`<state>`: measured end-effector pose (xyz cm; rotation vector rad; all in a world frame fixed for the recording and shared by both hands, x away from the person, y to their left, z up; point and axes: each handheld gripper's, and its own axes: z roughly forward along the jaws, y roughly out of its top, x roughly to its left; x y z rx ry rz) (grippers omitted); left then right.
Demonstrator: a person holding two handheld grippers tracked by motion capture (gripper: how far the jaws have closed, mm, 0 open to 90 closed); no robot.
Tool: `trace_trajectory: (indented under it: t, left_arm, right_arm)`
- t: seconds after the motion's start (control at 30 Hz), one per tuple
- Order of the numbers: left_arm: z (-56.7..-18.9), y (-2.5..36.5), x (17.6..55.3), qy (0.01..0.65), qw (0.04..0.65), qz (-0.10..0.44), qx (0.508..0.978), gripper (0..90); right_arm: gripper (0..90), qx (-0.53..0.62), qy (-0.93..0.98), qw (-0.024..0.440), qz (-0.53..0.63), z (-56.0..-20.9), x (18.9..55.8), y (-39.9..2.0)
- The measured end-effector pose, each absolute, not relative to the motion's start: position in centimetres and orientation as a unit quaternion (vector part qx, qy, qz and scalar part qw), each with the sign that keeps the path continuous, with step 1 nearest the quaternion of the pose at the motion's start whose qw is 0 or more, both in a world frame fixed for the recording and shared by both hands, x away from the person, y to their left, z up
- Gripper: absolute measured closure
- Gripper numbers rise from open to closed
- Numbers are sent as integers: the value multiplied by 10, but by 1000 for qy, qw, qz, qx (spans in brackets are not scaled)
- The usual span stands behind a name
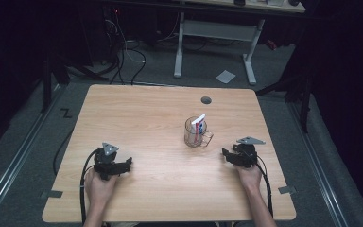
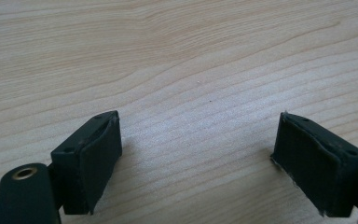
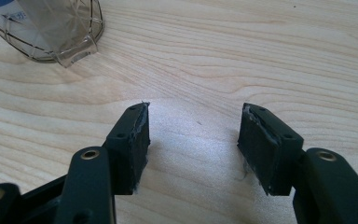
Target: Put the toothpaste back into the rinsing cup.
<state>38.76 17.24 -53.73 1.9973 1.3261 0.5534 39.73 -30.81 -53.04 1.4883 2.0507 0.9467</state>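
We hold the left gripper (image 1: 123,165) low over the wooden table (image 1: 146,118), jaws spread wide on nothing. Ahead and left of our right gripper (image 1: 226,155), whose jaws also gape empty, stands the glass mug (image 1: 194,134) with a toothpaste tube (image 1: 198,124) upright inside

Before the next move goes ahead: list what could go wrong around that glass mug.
The glass mug is light and tall, with a tube leaning out of it; a sideways nudge from the right gripper could tip it. The smooth glass might also slip between the open jaws. The left gripper rests too far off to steady the mug quickly.
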Motion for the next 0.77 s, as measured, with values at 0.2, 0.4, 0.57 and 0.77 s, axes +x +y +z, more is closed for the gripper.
trace_trajectory:
  t: [0.2,0.4,0.57,0.77]
  left_arm:
    - [-537,172,388,508,334,212,765,153]
    - [-537,172,388,508,334,212,765,153]
    - [-537,172,388,509,335,212,764,153]
    - [-537,172,388,509,334,212,764,153]
  right_arm:
    - [416,535,744,226,331,-531,398,-307]
    - [392,528,750,236,319,-531,397,-305]
    - [389,528,751,237,319,-531,397,-305]
    - [385,528,751,236,319,-531,397,-305]
